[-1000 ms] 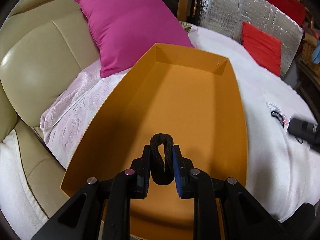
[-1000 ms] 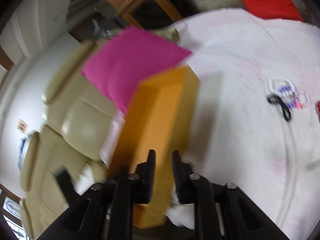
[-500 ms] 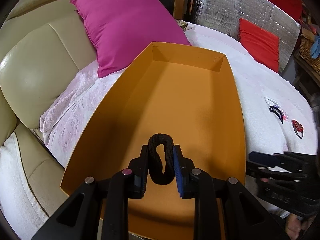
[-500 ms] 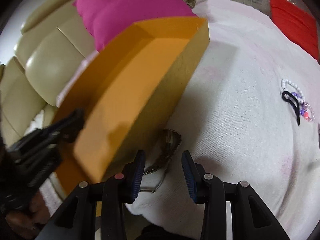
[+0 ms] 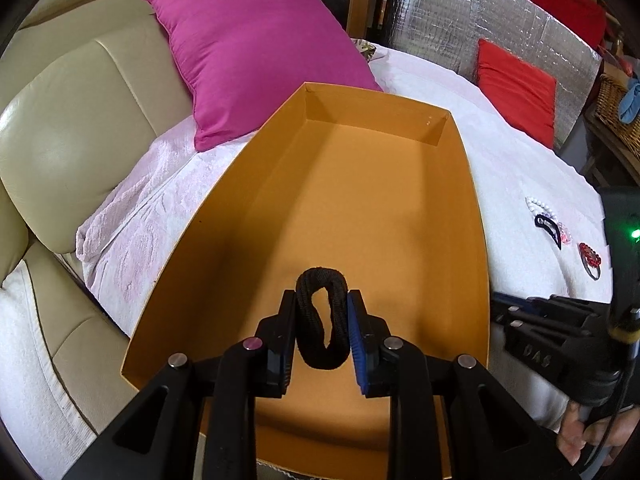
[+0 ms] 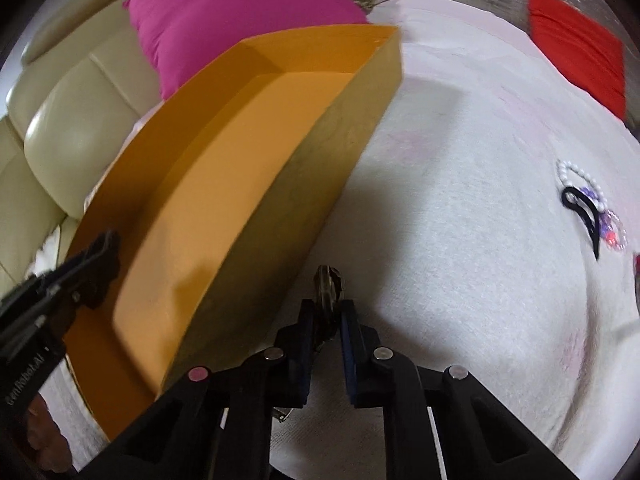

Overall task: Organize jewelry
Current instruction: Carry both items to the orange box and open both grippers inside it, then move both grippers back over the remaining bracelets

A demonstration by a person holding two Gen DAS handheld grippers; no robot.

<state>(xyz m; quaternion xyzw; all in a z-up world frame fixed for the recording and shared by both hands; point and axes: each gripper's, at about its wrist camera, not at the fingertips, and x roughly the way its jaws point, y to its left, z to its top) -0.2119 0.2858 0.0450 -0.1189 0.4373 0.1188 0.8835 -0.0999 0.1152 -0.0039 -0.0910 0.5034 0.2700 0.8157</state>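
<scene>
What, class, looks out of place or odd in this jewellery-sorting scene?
A few pieces lie loose on the white cover, outside the orange box. The left gripper holds a black hair tie, not jewellery, over that box.

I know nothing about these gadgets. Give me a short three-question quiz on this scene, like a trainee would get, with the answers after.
1. True or false: the left tool grips a black hair tie above the orange box.
2. Which lies nearest the white bead bracelet on the white blanket? A) black hair clip B) red cushion C) pink pillow
3. Fill in: the right tool is shut on a dark metallic piece just ____ the box.

Key: 1 true; 2 A, the black hair clip; 3 outside.
</scene>
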